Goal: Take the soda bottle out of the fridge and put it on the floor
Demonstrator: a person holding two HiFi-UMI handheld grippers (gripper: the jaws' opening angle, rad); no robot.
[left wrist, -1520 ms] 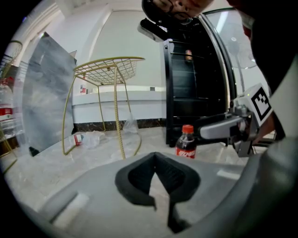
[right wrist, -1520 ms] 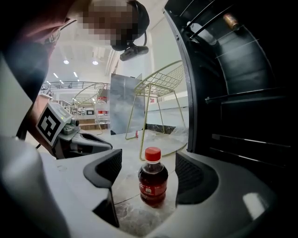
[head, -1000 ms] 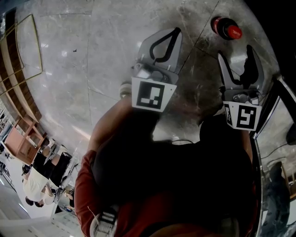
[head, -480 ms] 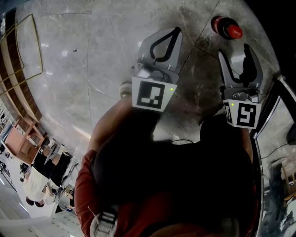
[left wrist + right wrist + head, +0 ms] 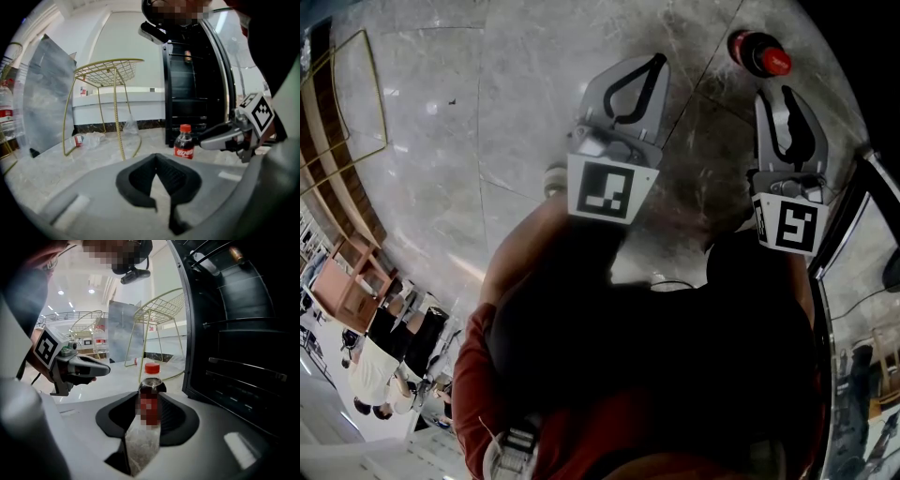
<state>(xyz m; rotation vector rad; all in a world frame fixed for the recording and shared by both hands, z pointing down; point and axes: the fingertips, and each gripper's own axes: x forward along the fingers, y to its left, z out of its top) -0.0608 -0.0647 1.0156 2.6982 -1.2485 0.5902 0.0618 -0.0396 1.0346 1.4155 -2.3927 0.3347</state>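
The soda bottle, dark with a red cap and red label, stands upright on the marble floor in front of the fridge. It also appears in the left gripper view as the bottle and in the right gripper view as the bottle. My right gripper points at it from just short of it. Its jaws have just been closing and stand a narrow gap apart with nothing between them. My left gripper hangs to the left of the bottle, shut and empty.
The black fridge stands open on the right, with its glass door edge beside my right arm. A gold wire stand and a crumpled plastic bag are on the floor to the left. Another bottle sits on an upper fridge shelf.
The right gripper's jaws have drawn in from wide apart to a narrow gap, and it has edged towards the bottle. The left gripper and the bottle have not moved.
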